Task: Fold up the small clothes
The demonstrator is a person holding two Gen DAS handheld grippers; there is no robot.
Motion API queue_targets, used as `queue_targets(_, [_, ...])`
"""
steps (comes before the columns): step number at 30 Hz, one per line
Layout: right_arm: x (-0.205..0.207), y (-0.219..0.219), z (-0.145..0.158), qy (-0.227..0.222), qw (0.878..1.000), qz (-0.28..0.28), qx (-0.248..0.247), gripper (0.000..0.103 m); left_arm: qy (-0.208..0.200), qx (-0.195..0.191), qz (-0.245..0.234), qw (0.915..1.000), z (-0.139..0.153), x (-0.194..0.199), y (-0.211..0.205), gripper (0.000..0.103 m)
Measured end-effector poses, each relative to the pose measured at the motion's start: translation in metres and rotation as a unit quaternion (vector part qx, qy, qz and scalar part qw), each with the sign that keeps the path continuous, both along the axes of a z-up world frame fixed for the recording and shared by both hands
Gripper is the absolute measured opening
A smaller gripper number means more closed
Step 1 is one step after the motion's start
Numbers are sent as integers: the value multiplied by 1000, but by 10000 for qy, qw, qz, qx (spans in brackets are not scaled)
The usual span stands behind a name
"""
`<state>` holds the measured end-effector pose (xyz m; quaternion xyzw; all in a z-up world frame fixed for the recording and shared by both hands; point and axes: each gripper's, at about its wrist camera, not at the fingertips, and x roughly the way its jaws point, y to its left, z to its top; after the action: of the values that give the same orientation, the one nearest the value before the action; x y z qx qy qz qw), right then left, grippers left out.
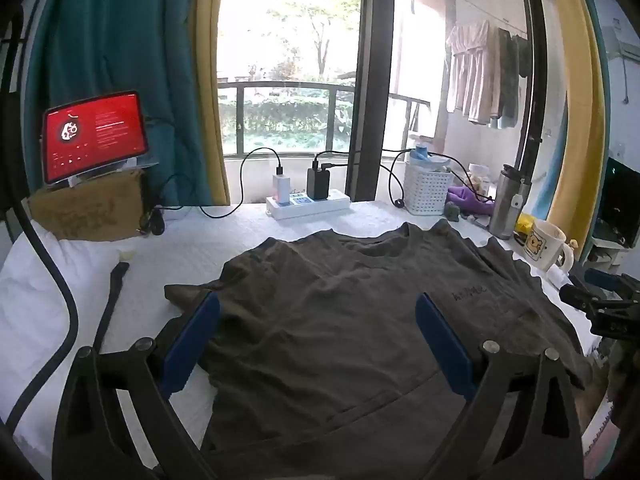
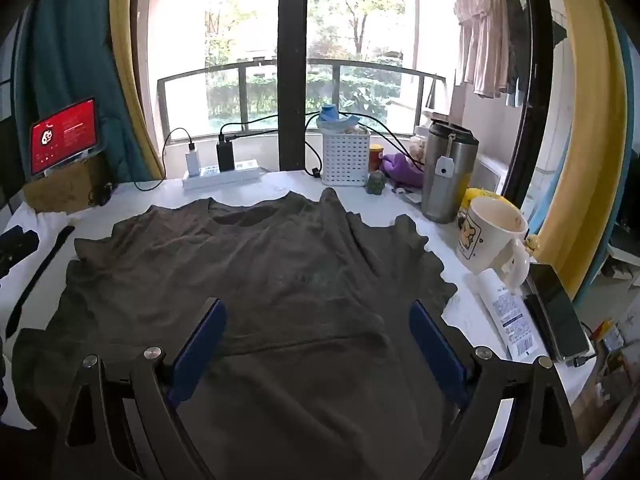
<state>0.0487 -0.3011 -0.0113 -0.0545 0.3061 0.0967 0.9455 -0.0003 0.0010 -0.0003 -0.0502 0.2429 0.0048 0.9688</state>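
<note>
i see a dark olive-grey t-shirt (image 2: pixel 280 280) on a white textured table cover (image 1: pixel 224 240). my 2 grippers show blue pads (image 1: pixel 192 344) on black frames. the tablet (image 1: pixel 94 136) glows red with white marks. the mug (image 2: pixel 492 236) is cream with a yellow bear print, the basket (image 2: pixel 345 160) white, the tumbler (image 2: pixel 448 172) steel, the curtains (image 1: pixel 112 60) teal edged with yellow.

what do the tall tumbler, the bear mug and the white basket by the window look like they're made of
Tumbler: brushed stainless steel, judging by its dull grey sheen, with a dark lid.
Bear mug: probably glazed ceramic; glossy white, thick-walled.
Basket: likely moulded plastic; matte white walls with a regular grid of holes.
</note>
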Motion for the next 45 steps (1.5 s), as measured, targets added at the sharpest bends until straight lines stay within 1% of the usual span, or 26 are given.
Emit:
queue_targets(3, [-2, 0, -1, 4, 10000, -9, -11, 94, -32, 45, 30, 10000, 1, 0, 0, 98])
queue_targets(10, [-2, 9, 14, -52, 10000, 54, -59, 94, -165, 45, 50, 9998, 7, -12, 3, 98])
queue_targets(11, [-2, 11, 16, -54, 9999, 61, -64, 94, -165, 45, 89, 9998, 11, -14, 1, 98])
queue_targets(13, [-6, 9, 12, -125, 9999, 93, -71, 94, -170, 28, 95, 9998, 12, -15, 1, 98])
queue_targets(22, [-8, 10, 15, -133, 9998, 86, -86, 94, -254, 24, 125, 9996, 17, -18, 1, 98])
queue_targets(30, [-9, 8, 20, -161, 9998, 72, -102, 94, -292, -60, 6, 9996, 20, -19, 0, 98])
queue_targets(45, [-9, 10, 21, -166, 9997, 95, -118, 94, -322, -12, 81, 9994, 23, -22, -2, 98])
